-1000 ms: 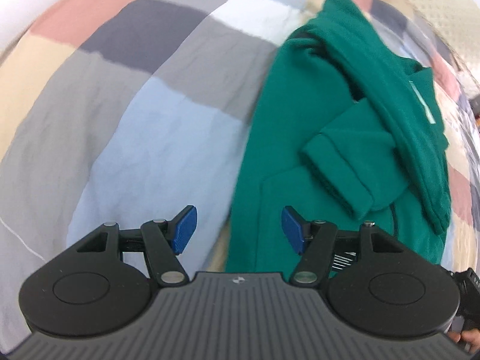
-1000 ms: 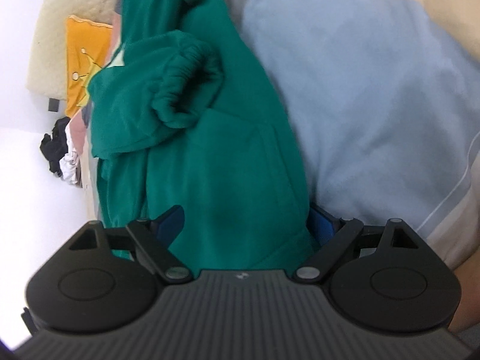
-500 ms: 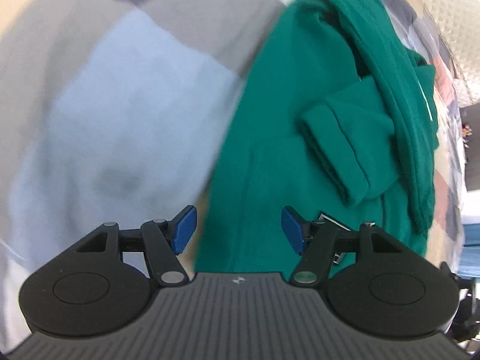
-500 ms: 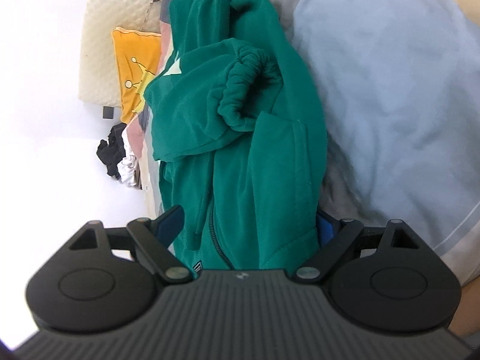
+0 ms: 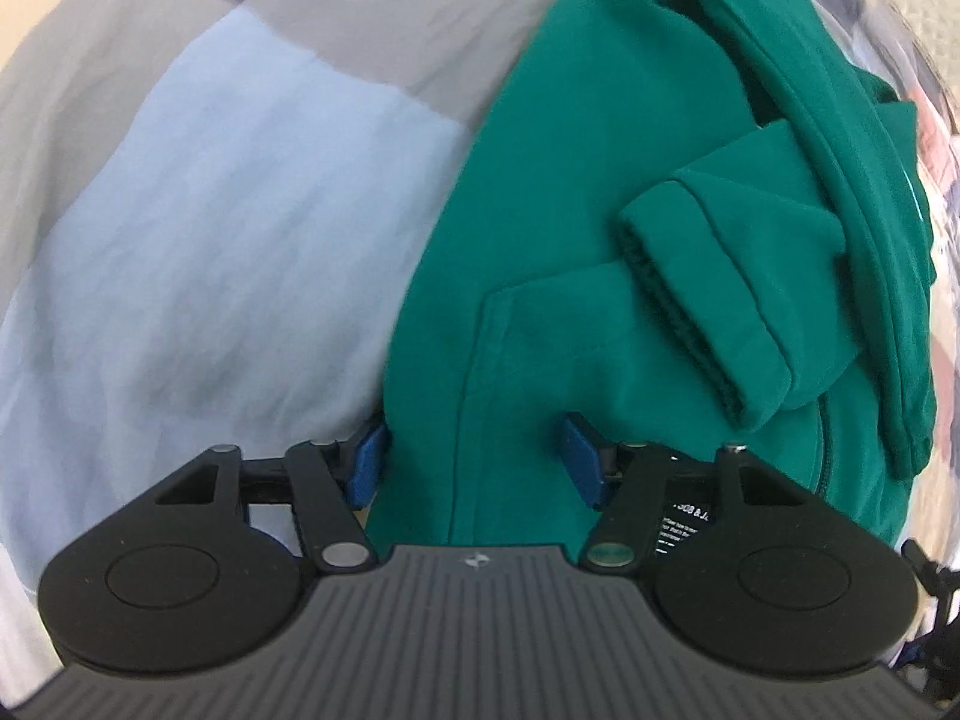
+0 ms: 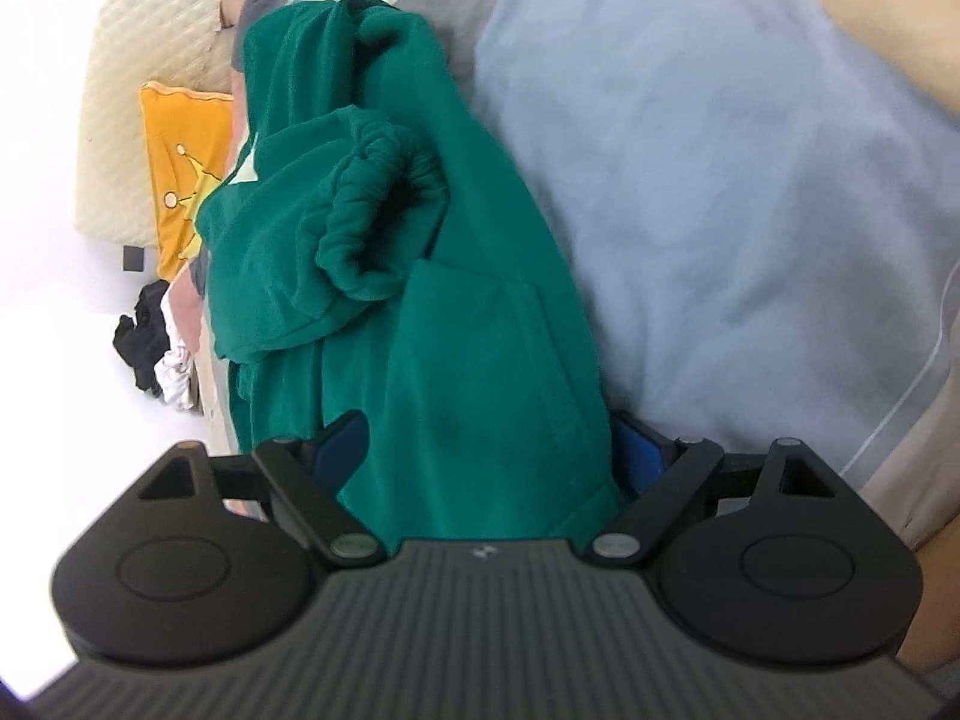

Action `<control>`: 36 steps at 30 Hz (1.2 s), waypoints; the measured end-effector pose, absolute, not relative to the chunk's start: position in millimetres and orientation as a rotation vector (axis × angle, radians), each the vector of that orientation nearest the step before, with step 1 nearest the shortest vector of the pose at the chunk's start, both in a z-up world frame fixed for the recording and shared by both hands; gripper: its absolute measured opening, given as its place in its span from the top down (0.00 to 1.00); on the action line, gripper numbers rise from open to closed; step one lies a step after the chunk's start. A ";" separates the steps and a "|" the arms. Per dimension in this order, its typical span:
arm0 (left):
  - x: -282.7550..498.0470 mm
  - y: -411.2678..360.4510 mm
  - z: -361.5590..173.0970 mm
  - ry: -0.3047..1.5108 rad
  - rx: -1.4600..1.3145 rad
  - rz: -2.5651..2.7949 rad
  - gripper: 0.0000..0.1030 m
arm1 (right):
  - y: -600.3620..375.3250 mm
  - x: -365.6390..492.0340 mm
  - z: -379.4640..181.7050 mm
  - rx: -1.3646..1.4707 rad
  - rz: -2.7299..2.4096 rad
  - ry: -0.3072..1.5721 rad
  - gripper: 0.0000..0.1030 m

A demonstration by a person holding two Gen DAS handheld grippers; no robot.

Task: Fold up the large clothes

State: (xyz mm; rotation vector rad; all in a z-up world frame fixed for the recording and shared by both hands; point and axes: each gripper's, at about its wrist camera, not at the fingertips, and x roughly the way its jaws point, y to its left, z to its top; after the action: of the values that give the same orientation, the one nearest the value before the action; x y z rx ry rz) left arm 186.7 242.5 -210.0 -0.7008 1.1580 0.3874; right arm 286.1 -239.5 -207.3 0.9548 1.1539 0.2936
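garment: a green hooded jacket (image 5: 540, 276) is being shown lying on the bed, partly folded, its body running lengthwise away from both cameras.
sleeve: one sleeve with a turned cuff (image 5: 702, 294) is being laid across the front, above a pocket seam; in the right wrist view a gathered elastic cuff (image 6: 372, 204) is being bunched on top.
hem: the near edge of the jacket (image 6: 480, 420) is being straddled by both tools; a care label (image 5: 687, 519) is being partly exposed beside the left tool's right finger.
left gripper (image 5: 474, 462): jaws are being kept spread, fabric lying between the blue pads (image 5: 579, 459); the left pad is being touched by the cloth edge, and no pinch is being made.
right gripper (image 6: 489, 450): jaws are being kept wide apart, the hem corner sitting between them, both pads being partly hidden by cloth.
bedding: a patchwork duvet (image 5: 210, 228) in pale blue, grey and beige blocks is being used as the surface.
background: a yellow cushion (image 6: 180, 162) and a cream quilted pillow (image 6: 144, 60) are being seen beyond the jacket, with dark and white clothes (image 6: 153, 342) piled near the bed edge.
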 end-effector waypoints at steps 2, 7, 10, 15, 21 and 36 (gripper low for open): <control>185.3 240.6 -207.0 1.142 -0.701 0.374 0.60 | -237.7 285.4 -207.5 0.943 0.300 1.153 0.13; 176.1 235.4 -190.9 1.087 -0.716 0.317 0.91 | -238.6 284.7 -209.3 0.960 0.334 1.159 0.13; 165.1 243.3 -184.5 1.042 -0.804 0.272 0.91 | -235.7 283.5 -206.1 0.967 0.352 1.148 0.13; 165.7 250.7 -198.7 1.095 -0.898 0.296 0.89 | -226.0 276.8 -197.3 0.908 0.372 1.100 0.13; 179.5 252.9 -214.2 1.125 -0.905 0.301 0.42 | -223.4 280.2 -205.7 0.910 0.327 1.123 0.14; 195.0 197.7 -182.2 1.065 -0.572 0.302 0.89 | -209.7 283.9 -208.4 0.868 0.319 1.100 0.73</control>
State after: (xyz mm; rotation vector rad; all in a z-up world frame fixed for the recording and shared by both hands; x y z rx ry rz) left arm 195.0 197.7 -182.2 -0.5722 1.0645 0.3019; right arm 283.9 -209.7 -208.4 0.8679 1.1000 0.3192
